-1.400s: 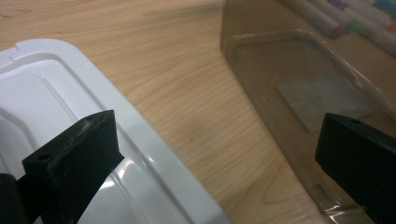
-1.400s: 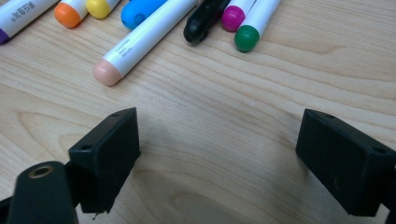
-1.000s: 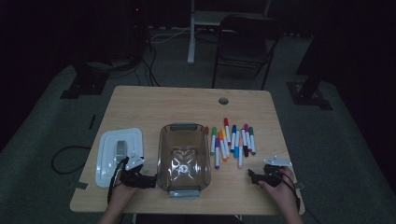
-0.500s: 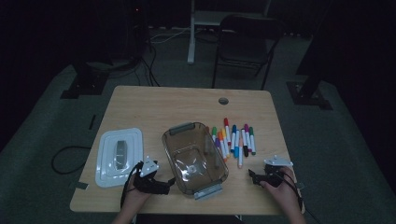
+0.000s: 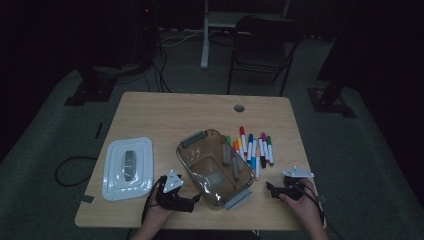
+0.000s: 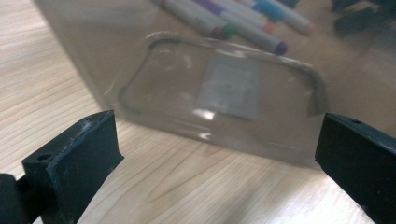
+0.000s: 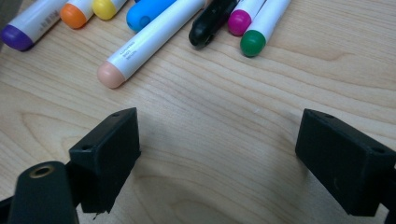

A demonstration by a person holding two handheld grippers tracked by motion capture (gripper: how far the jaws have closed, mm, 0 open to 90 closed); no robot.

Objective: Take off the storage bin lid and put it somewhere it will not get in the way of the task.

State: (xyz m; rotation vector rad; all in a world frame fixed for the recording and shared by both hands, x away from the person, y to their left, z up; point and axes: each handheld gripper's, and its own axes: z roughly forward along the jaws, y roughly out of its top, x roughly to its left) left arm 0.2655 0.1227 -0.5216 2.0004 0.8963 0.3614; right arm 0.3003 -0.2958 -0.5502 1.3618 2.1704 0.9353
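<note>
container: clear plastic tub (image 5: 215, 167), grey latch tabs at both short ends, sits slanted on the wooden table (image 5: 165, 112), mid-front area; nothing inside, grey label visible on its floor
container, close view: near long wall of the tub (image 6: 219, 88) faces the left gripper, just ahead of the jaws, not between them; touching or not, cannot tell
left gripper: (image 5: 196, 198) at front edge of table, left of centre, held in left hand (image 5: 159, 212); grey three-cornered plate on top; points right toward tub's near corner
left claw state: jaws spread wide, nothing held (image 6: 217, 154), bare wood between them
right gripper: (image 5: 269, 189) at front right of table, held in right hand (image 5: 300, 200); grey plate on top; points left, toward front ends of the markers
right claw state: jaws wide apart, nothing between but bare wood (image 7: 217, 140)
markers: row of colour markers (image 5: 252, 147) flat on table just right of tub, roughly parallel, caps mixed; some seen through the tub's clear wall
markers, right gripper view: cap ends just ahead of the jaws, apart from them; peach cap (image 7: 111, 74) nearest, then black (image 7: 203, 32), green (image 7: 252, 43), magenta (image 7: 239, 22), blue (image 7: 140, 21), orange (image 7: 74, 15), purple (image 7: 16, 37)
lid: white lid (image 5: 128, 167) with grey centre handle, flat on table left of tub, well apart from it, near left gripper
table hole: round cable grommet (image 5: 239, 108) near far edge
background: dark chair (image 5: 262, 47) behind table, dim room
</note>
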